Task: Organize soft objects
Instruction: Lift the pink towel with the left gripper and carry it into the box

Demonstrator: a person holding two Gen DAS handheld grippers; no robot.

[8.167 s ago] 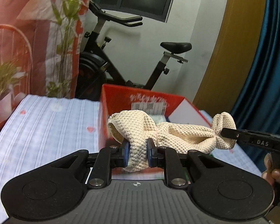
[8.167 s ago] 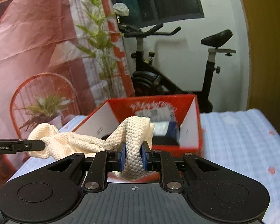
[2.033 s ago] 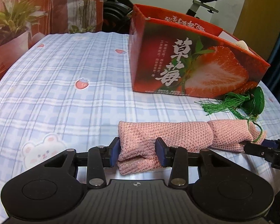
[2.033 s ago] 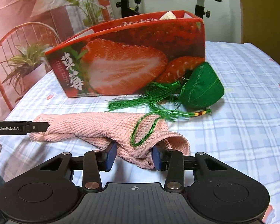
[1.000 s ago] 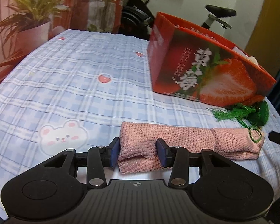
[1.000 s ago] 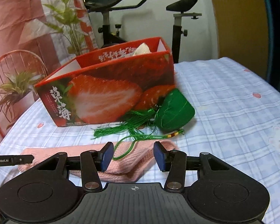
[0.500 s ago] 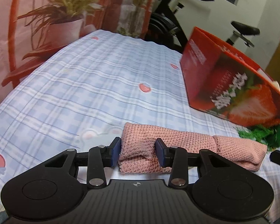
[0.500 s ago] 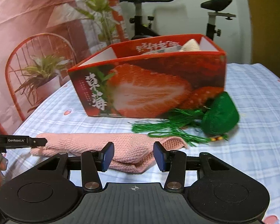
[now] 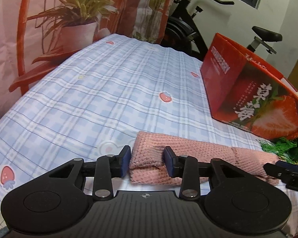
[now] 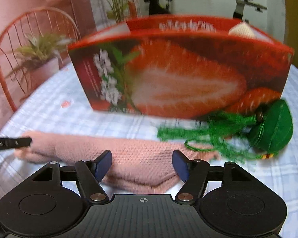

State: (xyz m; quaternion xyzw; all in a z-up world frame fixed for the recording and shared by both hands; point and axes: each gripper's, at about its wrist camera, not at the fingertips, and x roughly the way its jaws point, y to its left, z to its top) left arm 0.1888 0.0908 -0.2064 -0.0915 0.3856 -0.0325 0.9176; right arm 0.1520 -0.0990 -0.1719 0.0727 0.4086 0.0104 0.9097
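A folded pink knitted cloth (image 9: 188,158) lies lengthwise on a blue checked tablecloth (image 9: 109,91), just in front of a red strawberry-printed box (image 9: 254,99); a cream knitted item (image 10: 240,30) shows above the box's rim, so it appears to be stored inside.

The left gripper (image 9: 147,161) sits at one end of the cloth with its jaws part open; the folded end lies between the blue pads, close to them, but does not look squeezed, so it seems to bracket the cloth rather than hold it.

The right gripper (image 10: 142,165) is at the other end, jaws spread wide, the cloth lying between and under them with clear gaps on both sides; it holds nothing; this view is blurred.

A green tasselled pouch (image 10: 272,129) rests beside the box, its cord loop (image 10: 198,145) lying on or right at the cloth's right end.

Judged from this, the step in hand is taking up the pink cloth at both ends; the next move calls for closing both grippers on it, then lifting it over the box's rim without snagging the green cord.
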